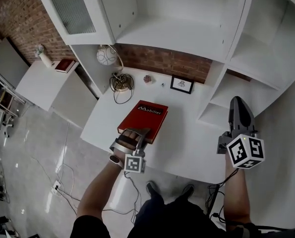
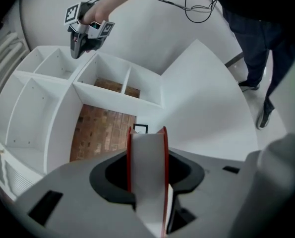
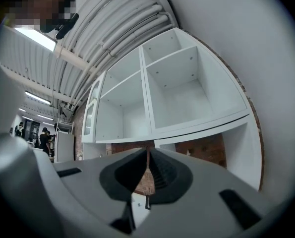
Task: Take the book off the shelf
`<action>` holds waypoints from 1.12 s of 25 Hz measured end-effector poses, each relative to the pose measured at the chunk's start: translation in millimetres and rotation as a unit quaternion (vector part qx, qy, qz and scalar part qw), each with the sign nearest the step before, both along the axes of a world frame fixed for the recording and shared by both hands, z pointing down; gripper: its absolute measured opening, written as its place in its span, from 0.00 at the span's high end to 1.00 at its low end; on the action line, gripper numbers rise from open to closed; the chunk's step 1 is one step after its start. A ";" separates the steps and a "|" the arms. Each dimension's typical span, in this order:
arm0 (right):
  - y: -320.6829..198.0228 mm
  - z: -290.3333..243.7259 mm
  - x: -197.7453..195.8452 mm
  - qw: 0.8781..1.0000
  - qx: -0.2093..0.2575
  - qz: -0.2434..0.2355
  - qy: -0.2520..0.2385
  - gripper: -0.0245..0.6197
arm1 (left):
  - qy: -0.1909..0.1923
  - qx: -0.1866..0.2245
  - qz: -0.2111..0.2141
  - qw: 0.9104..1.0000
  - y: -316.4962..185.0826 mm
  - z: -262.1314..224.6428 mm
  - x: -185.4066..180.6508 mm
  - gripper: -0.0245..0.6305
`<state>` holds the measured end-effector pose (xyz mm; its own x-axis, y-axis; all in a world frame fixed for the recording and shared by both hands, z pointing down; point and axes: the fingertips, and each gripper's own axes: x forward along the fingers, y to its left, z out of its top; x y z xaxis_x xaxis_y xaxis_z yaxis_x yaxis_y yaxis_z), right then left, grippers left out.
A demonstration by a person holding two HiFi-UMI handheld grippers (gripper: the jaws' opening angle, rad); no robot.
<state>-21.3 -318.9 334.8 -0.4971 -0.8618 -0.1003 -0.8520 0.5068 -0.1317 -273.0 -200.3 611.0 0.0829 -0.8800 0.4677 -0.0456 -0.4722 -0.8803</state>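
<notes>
A red book (image 1: pixel 143 120) with white lettering lies flat over the white desk (image 1: pixel 192 138), below the empty white shelf unit (image 1: pixel 187 19). My left gripper (image 1: pixel 136 135) is shut on the book's near edge. In the left gripper view the book's white page block and red covers (image 2: pixel 148 177) stand between the jaws. My right gripper (image 1: pixel 240 114) hangs at the right, over the desk's right end beside the shelf's side compartments, jaws shut on nothing. From the right gripper view the jaws meet, with empty shelf compartments (image 3: pixel 187 83) beyond. The left gripper view also catches the right gripper (image 2: pixel 83 36) up at the shelf.
At the back of the desk stand a small framed picture (image 1: pixel 181 85), a coil of cable (image 1: pixel 121 82) and a round white lamp (image 1: pixel 106 55). A white side cabinet (image 1: pixel 43 81) with a red book stands left. Cables trail on the floor (image 1: pixel 63 182).
</notes>
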 end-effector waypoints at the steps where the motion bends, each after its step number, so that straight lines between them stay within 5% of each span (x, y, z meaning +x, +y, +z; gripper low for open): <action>1: 0.5 3.6 -5.2 1.000 -0.004 0.003 0.004 0.94 | 0.005 -0.008 -0.002 1.000 -1.7 9.6 -5.2 0.71; 6: 1.1 22.0 -37.1 1.000 -0.028 0.000 0.005 0.94 | 0.024 -0.050 -0.011 0.998 -10.3 52.3 -27.7 0.70; 11: 5.3 45.4 -68.2 0.999 -0.045 -0.001 0.017 0.94 | -0.029 -0.021 0.007 0.999 -14.9 73.4 -40.3 0.70; 13: 8.1 55.8 -78.2 0.998 -0.054 0.000 0.022 0.94 | -0.032 -0.043 0.005 0.999 -10.7 89.3 -43.6 0.70; 16: 9.5 66.8 -87.8 0.998 -0.064 0.004 0.025 0.94 | -0.004 -0.088 -0.005 0.996 -8.8 107.8 -44.7 0.55; 28: -3.0 83.0 -113.9 0.996 -0.071 -0.021 0.057 0.94 | -0.014 -0.163 0.000 0.986 -4.6 162.2 -42.8 0.51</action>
